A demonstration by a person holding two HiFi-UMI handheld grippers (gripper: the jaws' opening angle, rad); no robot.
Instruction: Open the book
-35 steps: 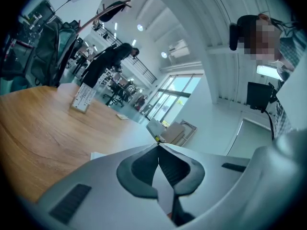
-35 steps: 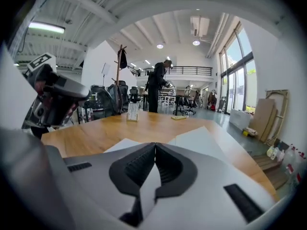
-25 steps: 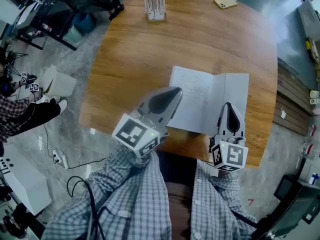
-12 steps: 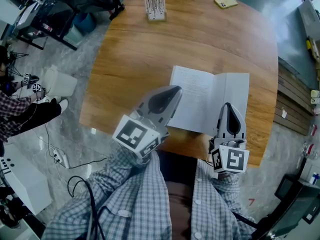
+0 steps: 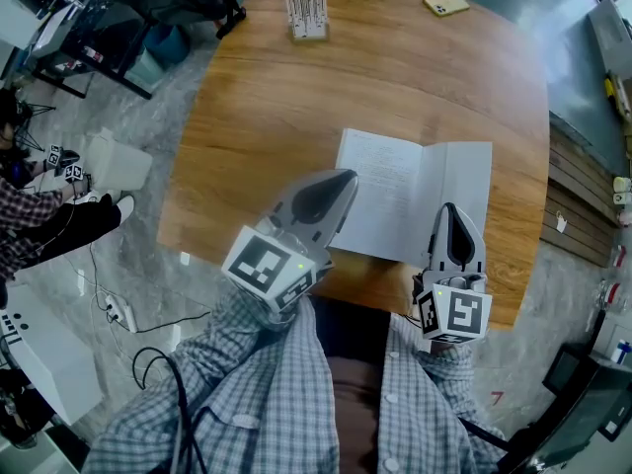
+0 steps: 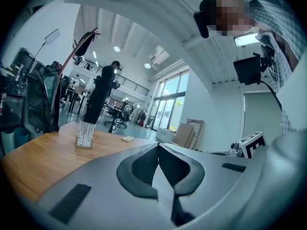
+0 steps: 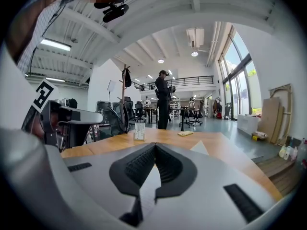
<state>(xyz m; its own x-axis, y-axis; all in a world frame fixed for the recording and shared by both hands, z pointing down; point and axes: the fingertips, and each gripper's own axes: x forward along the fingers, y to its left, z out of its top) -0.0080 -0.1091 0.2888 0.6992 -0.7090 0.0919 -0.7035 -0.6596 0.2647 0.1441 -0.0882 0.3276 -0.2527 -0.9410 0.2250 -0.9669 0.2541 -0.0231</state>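
Observation:
The book lies open and flat on the wooden table, its white pages spread left and right near the front edge. My left gripper hovers over the book's left page corner with its jaws shut and nothing between them. My right gripper is over the book's lower right part, jaws shut and empty. In the right gripper view a raised white page corner shows just past the jaws.
A small barcode card stand and a yellow phone sit at the table's far side. Chairs and gear stand left of the table, and a seated person is at the left. A person stands beyond the table.

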